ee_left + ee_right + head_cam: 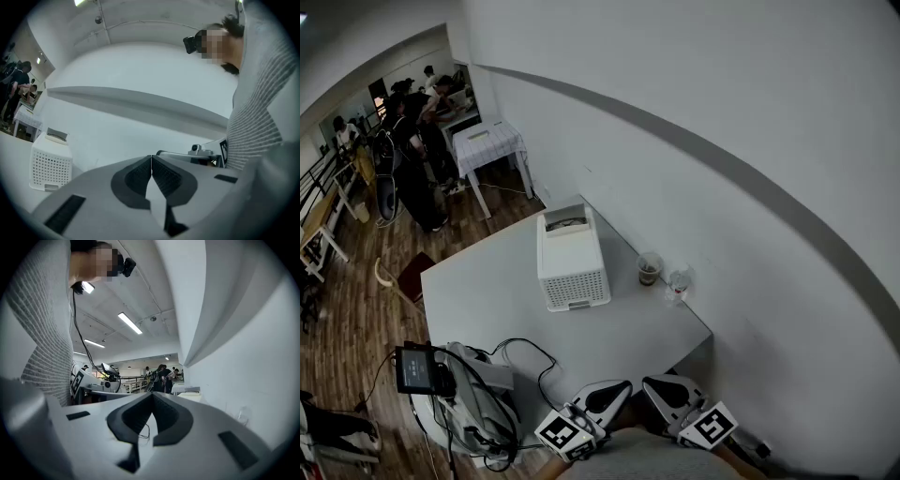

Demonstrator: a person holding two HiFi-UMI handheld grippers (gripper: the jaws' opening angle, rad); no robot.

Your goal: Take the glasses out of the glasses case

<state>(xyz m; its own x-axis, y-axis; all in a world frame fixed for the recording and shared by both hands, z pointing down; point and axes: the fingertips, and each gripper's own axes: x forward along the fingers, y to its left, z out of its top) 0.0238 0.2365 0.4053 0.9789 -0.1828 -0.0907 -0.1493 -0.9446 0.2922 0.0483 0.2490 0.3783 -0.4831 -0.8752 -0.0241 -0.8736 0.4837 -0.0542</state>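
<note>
White perforated box (572,262), cup (649,270) and glass (678,282) stand on table (478,300)

The right gripper (152,395) has its jaws pressed together on nothing, the left gripper (96,386) near at left, people (159,377) far behind.

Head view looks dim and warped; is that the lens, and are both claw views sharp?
Head view: dim, fisheye; the grey wall band bows in an arc. Left gripper view: left claw sharp, shut, black vignette around. Right gripper view: right claw sharp, shut; ceiling lights glare mildly.
</note>
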